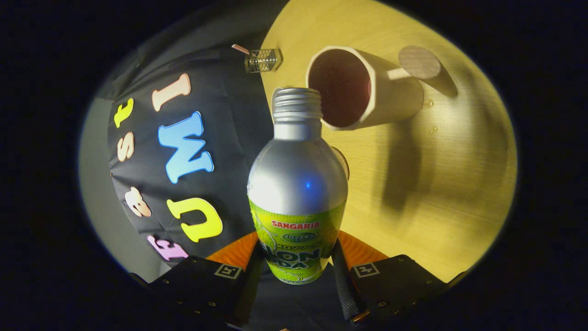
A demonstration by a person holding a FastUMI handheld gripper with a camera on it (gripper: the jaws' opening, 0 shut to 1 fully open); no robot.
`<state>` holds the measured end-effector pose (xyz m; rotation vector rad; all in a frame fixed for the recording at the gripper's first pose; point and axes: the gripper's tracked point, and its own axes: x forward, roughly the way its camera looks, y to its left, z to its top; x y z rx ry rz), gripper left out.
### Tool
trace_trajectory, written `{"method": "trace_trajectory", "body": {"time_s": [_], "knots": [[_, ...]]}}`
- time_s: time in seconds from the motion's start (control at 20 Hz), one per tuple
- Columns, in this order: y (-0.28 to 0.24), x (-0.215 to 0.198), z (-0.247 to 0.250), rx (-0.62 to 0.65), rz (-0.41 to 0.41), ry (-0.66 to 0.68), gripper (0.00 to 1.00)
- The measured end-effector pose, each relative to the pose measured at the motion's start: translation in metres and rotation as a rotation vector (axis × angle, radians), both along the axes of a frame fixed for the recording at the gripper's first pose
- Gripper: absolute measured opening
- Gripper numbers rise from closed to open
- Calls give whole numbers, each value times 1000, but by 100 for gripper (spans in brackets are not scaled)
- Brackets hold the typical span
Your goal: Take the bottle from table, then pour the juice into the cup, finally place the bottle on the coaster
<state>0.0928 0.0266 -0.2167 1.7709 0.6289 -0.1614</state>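
Partly hidden behind bottle, cup rim; gripper clamped on smooth metal bottle, threaded neck uncapped; round coaster beyond.

Between the gripper's closed fingers a bottle of smooth, satin metal is held, wrapped low down in a glossy printed label. Beyond it, matt light wood grain is shown by the table, and a smooth, matt cup is seen.
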Motion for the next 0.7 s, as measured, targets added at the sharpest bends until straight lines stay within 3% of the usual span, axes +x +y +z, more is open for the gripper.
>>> {"method": "trace_trajectory", "body": {"time_s": [0.7], "knots": [[1,-12,-34,-685,174,-73,73]]}}
